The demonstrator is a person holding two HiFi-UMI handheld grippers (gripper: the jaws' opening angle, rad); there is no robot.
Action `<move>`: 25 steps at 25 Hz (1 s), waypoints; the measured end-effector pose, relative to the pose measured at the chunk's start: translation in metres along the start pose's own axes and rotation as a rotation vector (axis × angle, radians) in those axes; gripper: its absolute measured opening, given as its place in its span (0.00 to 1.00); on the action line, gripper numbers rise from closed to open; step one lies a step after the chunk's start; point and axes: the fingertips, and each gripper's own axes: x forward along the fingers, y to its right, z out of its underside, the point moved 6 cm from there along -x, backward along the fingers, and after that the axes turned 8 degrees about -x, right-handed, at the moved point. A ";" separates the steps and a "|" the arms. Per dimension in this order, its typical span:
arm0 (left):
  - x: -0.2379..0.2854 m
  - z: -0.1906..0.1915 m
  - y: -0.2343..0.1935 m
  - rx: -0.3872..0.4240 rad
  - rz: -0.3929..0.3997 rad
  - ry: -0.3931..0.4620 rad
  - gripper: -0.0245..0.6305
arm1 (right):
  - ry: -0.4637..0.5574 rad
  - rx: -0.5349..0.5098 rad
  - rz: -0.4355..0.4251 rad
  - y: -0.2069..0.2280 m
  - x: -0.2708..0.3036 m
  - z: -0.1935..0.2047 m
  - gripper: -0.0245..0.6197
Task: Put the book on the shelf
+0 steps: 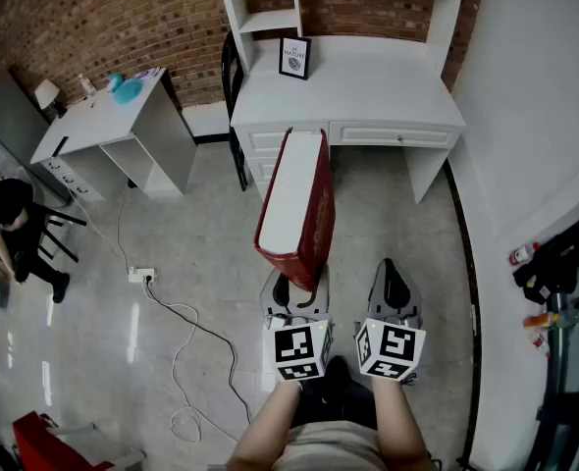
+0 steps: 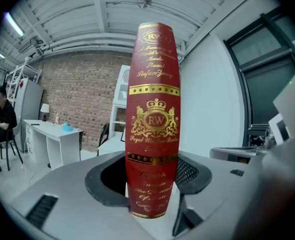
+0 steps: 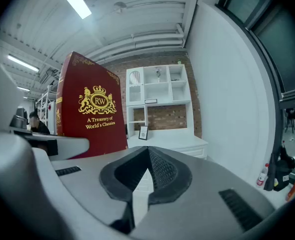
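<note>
Your left tool (image 1: 297, 285) clamps the book (image 1: 291, 199) at its lower end, upright, above the floor before the worktop (image 1: 368, 86). Red cover, gold lettering. Your right tool (image 1: 392, 266) just beside it: jaws together, empty.

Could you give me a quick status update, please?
Left gripper shut on red book, held upright. Right gripper shut, empty. Shelf ahead over desk; nothing seen blocking.

A white desk (image 1: 368, 91) bears a small framed picture (image 1: 294, 57), standing just under its shelf (image 1: 270, 20).
</note>
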 end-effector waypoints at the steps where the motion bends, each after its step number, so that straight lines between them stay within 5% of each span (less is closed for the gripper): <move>1: 0.000 0.000 0.000 -0.002 0.003 0.002 0.41 | 0.002 0.000 -0.001 0.000 0.000 -0.001 0.06; 25: 0.054 -0.008 0.025 0.029 -0.008 0.019 0.41 | 0.044 -0.024 -0.061 0.038 0.042 -0.013 0.06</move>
